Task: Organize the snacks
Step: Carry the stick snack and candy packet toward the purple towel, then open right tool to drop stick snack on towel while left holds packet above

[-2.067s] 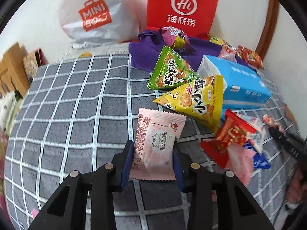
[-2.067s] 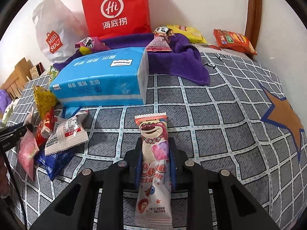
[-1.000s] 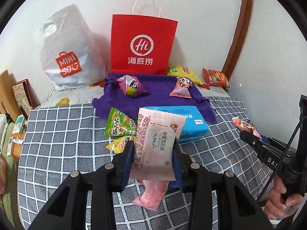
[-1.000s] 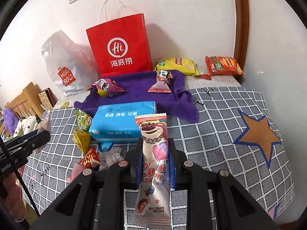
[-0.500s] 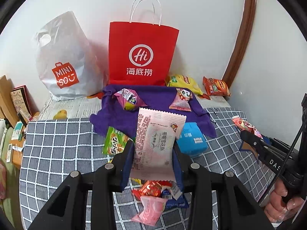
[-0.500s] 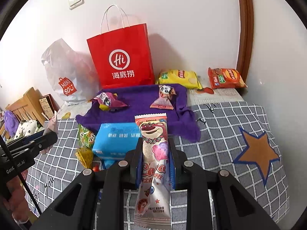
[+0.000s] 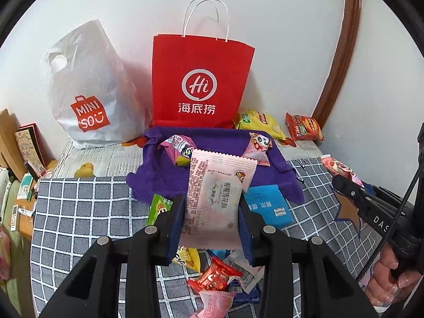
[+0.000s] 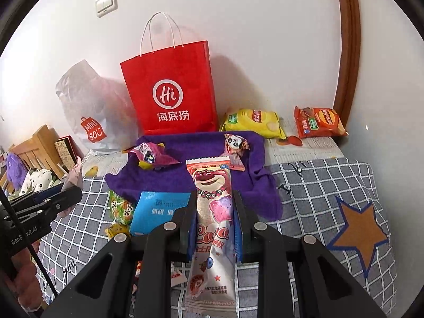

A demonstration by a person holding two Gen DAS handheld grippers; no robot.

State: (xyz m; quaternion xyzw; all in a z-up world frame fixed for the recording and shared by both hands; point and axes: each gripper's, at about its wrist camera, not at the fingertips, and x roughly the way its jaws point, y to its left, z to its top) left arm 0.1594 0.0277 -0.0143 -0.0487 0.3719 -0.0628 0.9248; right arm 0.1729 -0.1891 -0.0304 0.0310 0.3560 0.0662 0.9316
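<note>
Pink wrapper first: I have the pale pink pastry packet point(image 7: 216, 198) clamped between the fingers point(image 7: 175, 228) of the left gripper point(image 7: 210, 228), held upright at frame centre, clear of the bed below. Right gripper point(image 8: 214, 222) is likewise closed on the bear-print bar point(image 8: 213, 228), pinched around its middle with the lower end hanging free toward the bottom of the frame. Both items are airborne; neither touches the checked bedspread point(image 7: 79, 212). Step in hand, as I judge it: carry phase, both snacks lifted and being brought toward a drop-off. Likely target is the purple towel point(image 8: 185, 177), centre of frame, where a purple triangular pack point(image 8: 151, 156) and a panda pack point(image 8: 234, 145) already lie apart from each other; the red paper bag point(image 8: 172, 92) standing behind it against the wall is the other candidate, and I cannot tell which is meant. Unsorted pile remains at lower centre of the left view: a blue tissue pack point(image 7: 267, 206), green pack point(image 7: 159, 206), red candy point(image 7: 214, 278). Next move calls for advancing over the towel, lowering into the bare patch between the two packs, then opening the fingers. Risk: the bar's loose tail may drag or fold on landing.
</note>
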